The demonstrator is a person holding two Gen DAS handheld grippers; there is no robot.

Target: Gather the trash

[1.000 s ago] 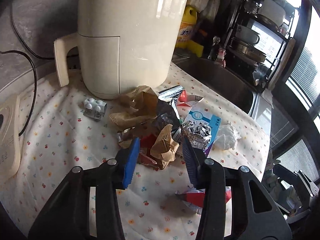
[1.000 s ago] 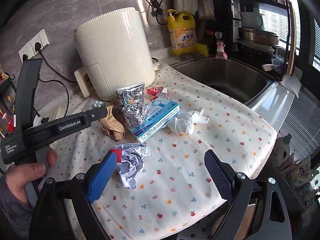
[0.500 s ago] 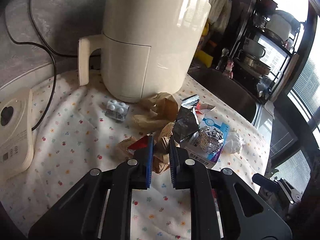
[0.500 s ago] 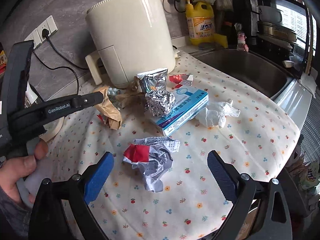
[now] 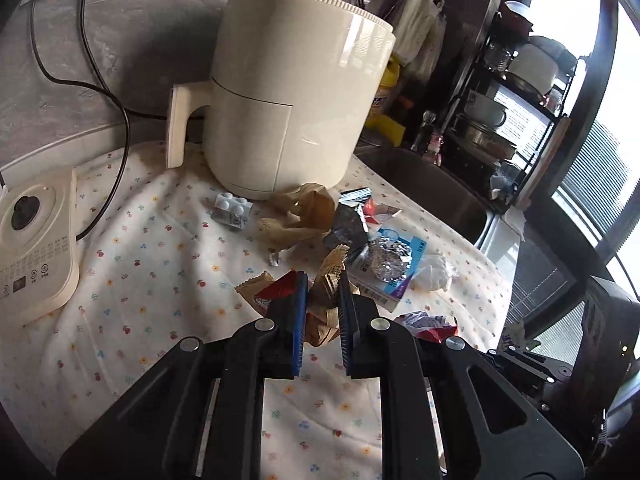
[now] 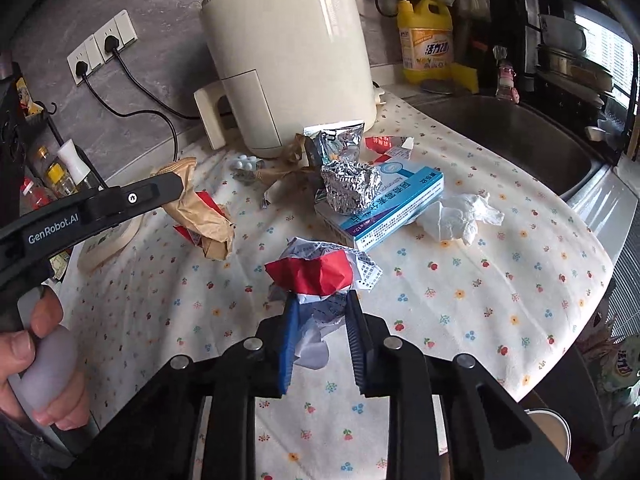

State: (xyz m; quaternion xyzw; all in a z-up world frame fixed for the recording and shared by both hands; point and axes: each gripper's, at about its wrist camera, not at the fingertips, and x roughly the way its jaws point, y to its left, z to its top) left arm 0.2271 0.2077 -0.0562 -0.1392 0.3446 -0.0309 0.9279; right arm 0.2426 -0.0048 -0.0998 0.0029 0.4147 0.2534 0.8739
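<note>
My left gripper (image 5: 323, 286) clamps the brown wrapper (image 5: 326, 308); my right gripper (image 6: 320, 312) clamps the red-and-white crumpled paper (image 6: 320, 270), nearer me than the air fryer (image 6: 288, 60).

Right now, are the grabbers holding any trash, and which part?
Yes. The left gripper pinches the crumpled brown paper wrapper around its middle. The right gripper clamps the crumpled red-and-white printed paper by its lower end.

Counter covered by a floral cloth (image 6: 500, 280). Seen lying on it: air fryer (image 6: 292, 56), blue box (image 6: 400, 204), white tissue (image 6: 460, 216), pill blister (image 5: 234, 210), brown paper (image 5: 296, 220), white appliance (image 5: 36, 240) at the left edge.
</note>
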